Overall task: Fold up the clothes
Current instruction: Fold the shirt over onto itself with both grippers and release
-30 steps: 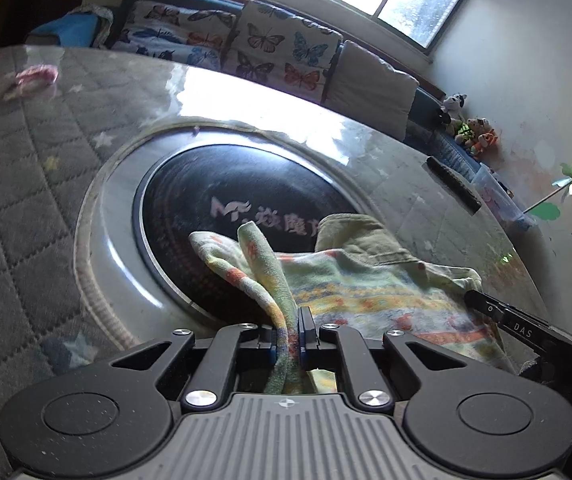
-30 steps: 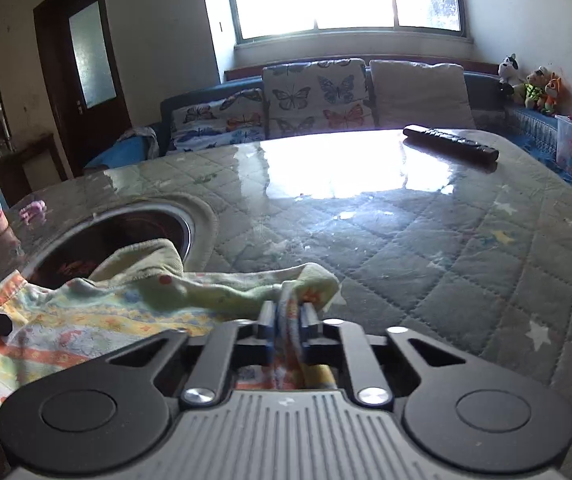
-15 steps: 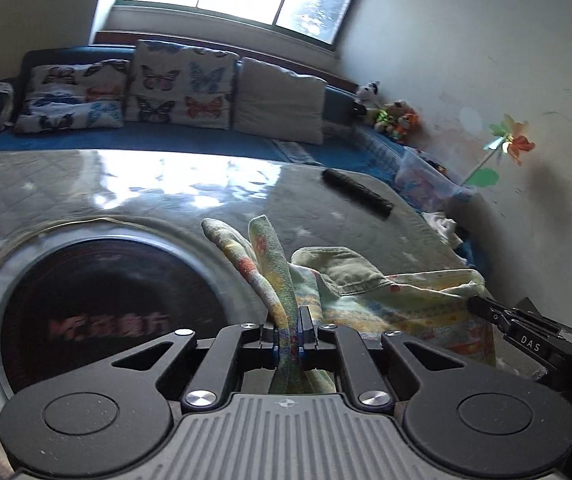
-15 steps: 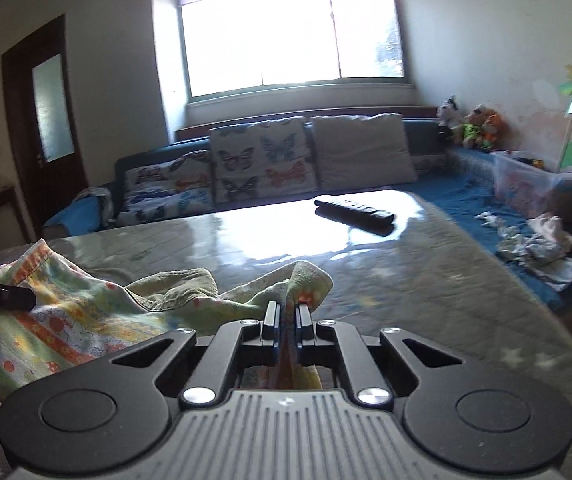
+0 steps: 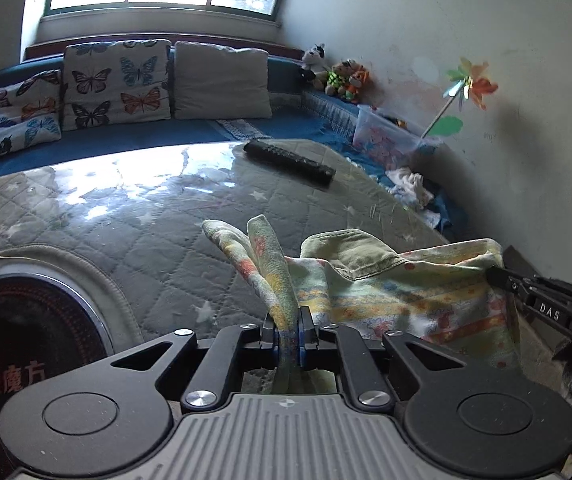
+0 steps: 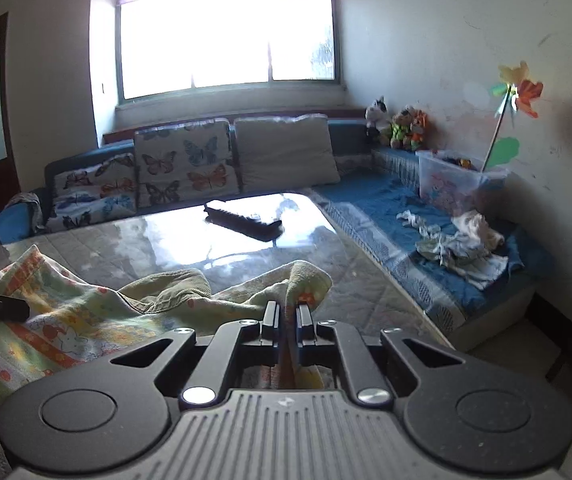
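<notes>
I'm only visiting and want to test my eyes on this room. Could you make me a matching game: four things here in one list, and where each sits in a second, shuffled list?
Things:
1. remote control
2. patterned garment
3. pinwheel
4. soft toys

Places:
A. on the sofa's back corner, below the window's right end
B. standing in a clear plastic box by the wall
C. lying on the far part of the quilted table cover
D. pinched by both the left gripper and the right gripper

Pairs: 1-C, 2-D, 3-B, 4-A
</notes>
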A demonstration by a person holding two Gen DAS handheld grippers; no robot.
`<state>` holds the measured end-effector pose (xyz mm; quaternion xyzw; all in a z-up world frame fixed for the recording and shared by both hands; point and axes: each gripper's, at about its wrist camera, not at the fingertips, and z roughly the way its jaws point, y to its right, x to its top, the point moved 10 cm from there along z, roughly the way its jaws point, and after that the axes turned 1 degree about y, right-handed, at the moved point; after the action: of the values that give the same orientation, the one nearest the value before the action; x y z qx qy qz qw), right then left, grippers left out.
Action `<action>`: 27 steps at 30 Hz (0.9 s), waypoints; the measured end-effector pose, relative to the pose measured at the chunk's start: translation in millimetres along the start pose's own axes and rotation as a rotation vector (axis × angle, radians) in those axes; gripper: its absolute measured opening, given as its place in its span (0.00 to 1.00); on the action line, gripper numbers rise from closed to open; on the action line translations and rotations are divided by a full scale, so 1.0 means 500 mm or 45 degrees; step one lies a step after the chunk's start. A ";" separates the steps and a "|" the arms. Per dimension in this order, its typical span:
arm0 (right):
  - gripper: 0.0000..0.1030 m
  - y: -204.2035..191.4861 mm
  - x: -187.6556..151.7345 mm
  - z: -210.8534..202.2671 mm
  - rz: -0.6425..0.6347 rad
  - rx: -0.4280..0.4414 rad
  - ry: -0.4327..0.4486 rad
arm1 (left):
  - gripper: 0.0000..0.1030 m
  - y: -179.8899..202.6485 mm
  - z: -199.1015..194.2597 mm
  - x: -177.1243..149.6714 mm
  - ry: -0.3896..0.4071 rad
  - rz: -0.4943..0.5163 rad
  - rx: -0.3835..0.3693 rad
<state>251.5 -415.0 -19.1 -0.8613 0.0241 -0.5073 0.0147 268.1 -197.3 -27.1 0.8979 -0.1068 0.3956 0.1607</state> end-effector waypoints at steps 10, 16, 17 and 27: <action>0.09 -0.009 -0.034 0.030 0.016 0.040 -0.070 | 0.39 -0.027 0.014 -0.006 0.003 0.036 0.121; 0.09 -0.062 -0.037 0.066 0.043 0.167 -0.117 | 0.37 0.017 0.037 0.007 -0.007 0.103 0.051; 0.09 -0.071 -0.037 0.070 0.038 0.181 -0.121 | 0.37 0.025 0.046 0.009 -0.013 0.113 0.036; 0.09 -0.127 -0.048 0.151 0.002 0.246 -0.203 | 0.21 0.058 0.142 0.018 -0.069 0.156 -0.031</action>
<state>307.5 -350.3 -73.3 -0.8934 -0.0253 -0.4373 0.0999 313.0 -251.4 -59.6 0.8980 -0.1704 0.3791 0.1441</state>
